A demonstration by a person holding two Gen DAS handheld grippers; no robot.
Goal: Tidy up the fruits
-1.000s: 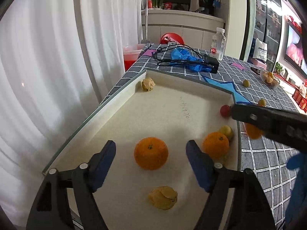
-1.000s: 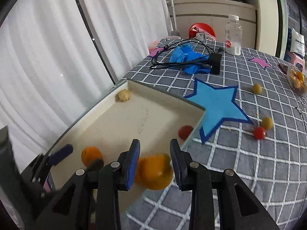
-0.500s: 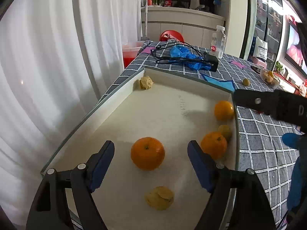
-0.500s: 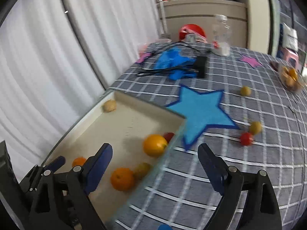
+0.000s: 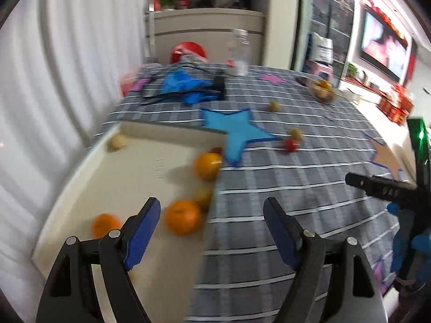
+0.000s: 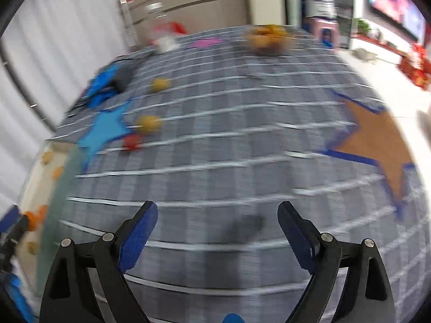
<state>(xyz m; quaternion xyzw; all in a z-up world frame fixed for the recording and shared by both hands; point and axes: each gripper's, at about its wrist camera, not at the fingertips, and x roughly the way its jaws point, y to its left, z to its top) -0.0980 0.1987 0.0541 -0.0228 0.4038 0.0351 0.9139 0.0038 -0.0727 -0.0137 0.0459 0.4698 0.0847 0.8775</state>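
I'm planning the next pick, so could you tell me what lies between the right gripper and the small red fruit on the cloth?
In the right wrist view, only bare checked tablecloth lies between the open right gripper and the small red fruit.

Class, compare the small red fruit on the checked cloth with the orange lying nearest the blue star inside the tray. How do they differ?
The small red fruit is red and looks much smaller; the orange is orange and looks bigger. The red fruit lies loose on the checked cloth, beside a yellowish fruit; the orange sits inside the tray at its edge. Both are roundish and ungripped.
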